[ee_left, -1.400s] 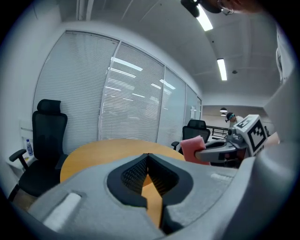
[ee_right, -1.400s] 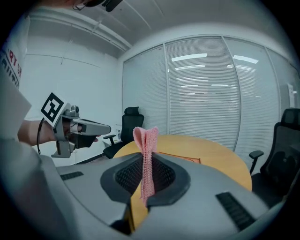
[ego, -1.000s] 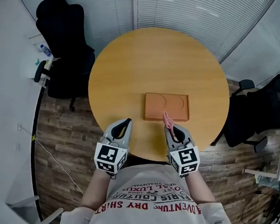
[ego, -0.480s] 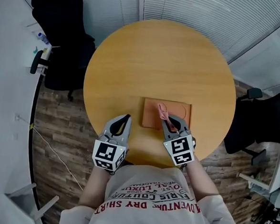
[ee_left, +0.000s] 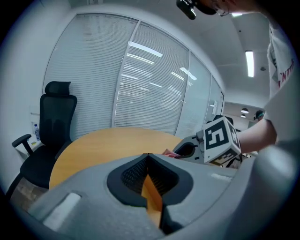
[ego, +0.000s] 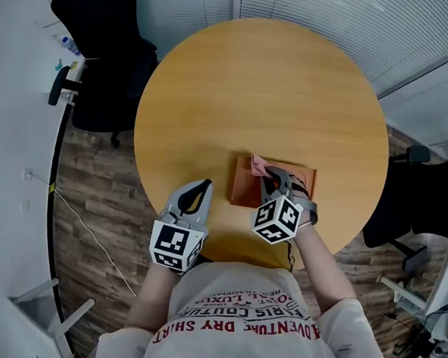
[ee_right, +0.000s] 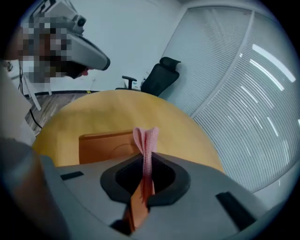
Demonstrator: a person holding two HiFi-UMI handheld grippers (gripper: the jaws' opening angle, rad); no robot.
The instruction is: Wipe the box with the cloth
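A flat orange-brown box point(ego: 244, 189) lies on the round wooden table point(ego: 261, 85), near its front edge. My right gripper point(ego: 269, 174) is over the box and shut on a pink cloth point(ego: 258, 166), which sticks out past the fingertips at the box's far left corner. In the right gripper view the folded cloth point(ee_right: 146, 139) stands pinched between the jaws, with the box point(ee_right: 104, 146) just beyond. My left gripper point(ego: 203, 185) hovers to the left of the box near the table edge, shut with nothing in it point(ee_left: 148, 157).
A black office chair point(ego: 102, 66) stands at the table's far left and another point(ego: 429, 204) at its right. A white desk point(ego: 16, 83) runs along the left wall. Window blinds point(ee_left: 140, 89) close off the far side.
My right gripper has carried the cloth forward from the box's near edge to over its far left part. The left gripper has stayed where it was.
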